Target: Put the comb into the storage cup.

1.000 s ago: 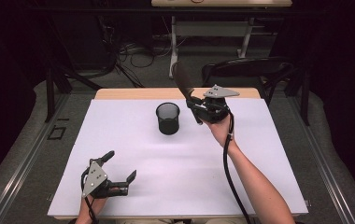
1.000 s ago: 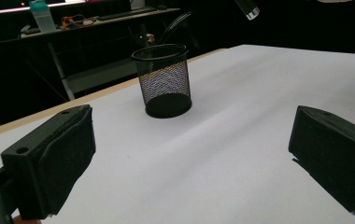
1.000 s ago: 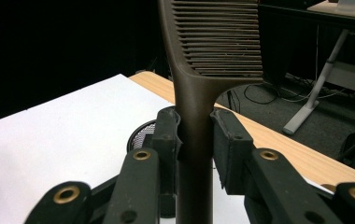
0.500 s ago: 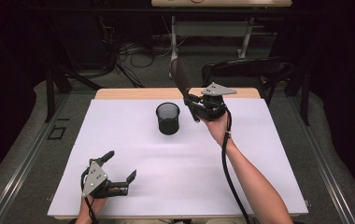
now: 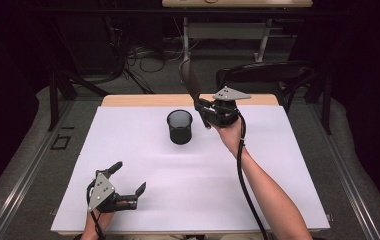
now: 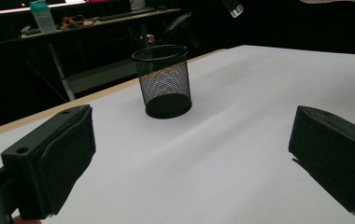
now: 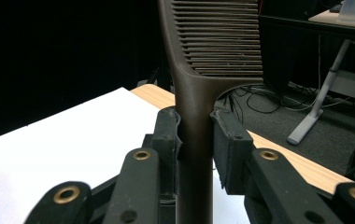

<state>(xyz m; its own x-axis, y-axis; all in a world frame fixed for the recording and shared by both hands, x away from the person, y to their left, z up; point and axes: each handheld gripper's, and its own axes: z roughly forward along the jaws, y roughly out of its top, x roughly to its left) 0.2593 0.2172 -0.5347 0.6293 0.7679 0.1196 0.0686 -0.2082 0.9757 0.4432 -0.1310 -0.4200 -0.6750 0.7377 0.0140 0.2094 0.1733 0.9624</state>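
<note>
Covering the bench [image 5: 143,150], a white sheet runs edge to edge; dark room behind. At near left, the left gripper [image 5: 128,186] rests with fingers wide. Mid-bench stands the cup [image 5: 180,126]. Just right of it, the right gripper [image 5: 201,111] pinches the comb [image 5: 190,80] handle; its own view shows teeth. No writing reads.

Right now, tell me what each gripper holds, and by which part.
The right gripper is shut on the comb, clamping its handle just below the teeth. The left gripper is open, holding nothing.
</note>
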